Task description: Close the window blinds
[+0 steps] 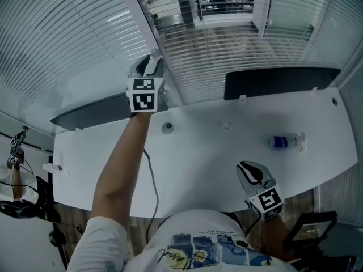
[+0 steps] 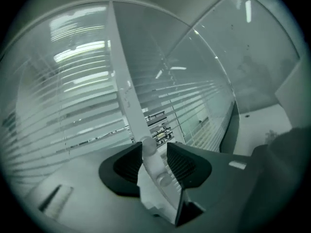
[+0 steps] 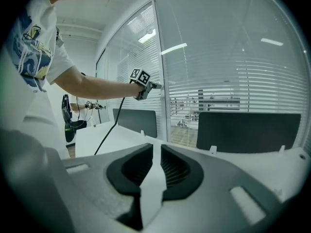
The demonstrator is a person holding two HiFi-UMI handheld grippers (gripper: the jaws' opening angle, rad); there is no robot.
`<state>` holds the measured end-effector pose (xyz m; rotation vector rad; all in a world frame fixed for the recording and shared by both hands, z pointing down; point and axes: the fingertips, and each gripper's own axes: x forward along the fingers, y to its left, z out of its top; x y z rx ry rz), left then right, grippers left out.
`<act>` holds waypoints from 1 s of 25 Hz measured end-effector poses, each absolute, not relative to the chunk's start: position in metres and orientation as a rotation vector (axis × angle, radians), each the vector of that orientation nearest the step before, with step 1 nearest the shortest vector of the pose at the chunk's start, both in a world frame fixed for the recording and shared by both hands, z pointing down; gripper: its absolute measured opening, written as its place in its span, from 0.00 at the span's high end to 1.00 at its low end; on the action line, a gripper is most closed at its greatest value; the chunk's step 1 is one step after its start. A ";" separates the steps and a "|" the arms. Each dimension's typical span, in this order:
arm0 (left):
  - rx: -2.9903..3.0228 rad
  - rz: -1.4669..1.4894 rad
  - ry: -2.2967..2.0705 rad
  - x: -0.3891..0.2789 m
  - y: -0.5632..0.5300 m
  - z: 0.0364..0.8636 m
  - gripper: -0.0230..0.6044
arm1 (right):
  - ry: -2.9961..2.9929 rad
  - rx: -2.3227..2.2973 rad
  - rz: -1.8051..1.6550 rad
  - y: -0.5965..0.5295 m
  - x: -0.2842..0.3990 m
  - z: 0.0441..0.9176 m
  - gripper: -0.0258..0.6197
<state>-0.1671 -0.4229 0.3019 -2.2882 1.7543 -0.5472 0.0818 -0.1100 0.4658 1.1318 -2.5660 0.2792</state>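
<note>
Our right gripper [image 1: 245, 169], jaws barely apart and empty, hovered over the table's [image 1: 198, 152] near edge. Beyond its far edge, our left gripper [image 1: 151, 62] loosely straddled the wand [image 2: 148, 154] with parted jaws. The blinds [image 1: 227, 52] stood open, so we judged the closing undone.

left tool [image 2: 154, 147]: jaws apart | white blind wand [image 2: 156, 176] between them | slatted blinds [image 2: 73, 106] behind

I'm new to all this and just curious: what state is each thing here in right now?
White slatted window blinds: lowered, slats open, see-through.
Small white round knob: between the left jaws.
Left gripper: open around the knob.
Right gripper: narrowly open, empty.
Small blue-labelled bottle: lying on its side.
</note>
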 end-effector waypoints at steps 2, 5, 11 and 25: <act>-2.235 -0.664 1.631 -0.158 -0.422 0.307 0.68 | -2.567 1.130 0.276 -0.111 0.082 0.466 0.90; -2.085 -0.855 1.469 -0.152 -0.422 0.313 0.65 | -2.563 1.136 0.276 -0.110 0.082 0.465 0.90; -1.692 -1.151 1.185 -0.154 -0.432 0.314 0.65 | -2.551 1.158 0.249 -0.108 0.084 0.461 0.90; -1.460 -1.368 0.978 -0.155 -0.459 0.336 0.67 | -2.517 1.188 0.297 -0.104 0.093 0.469 0.90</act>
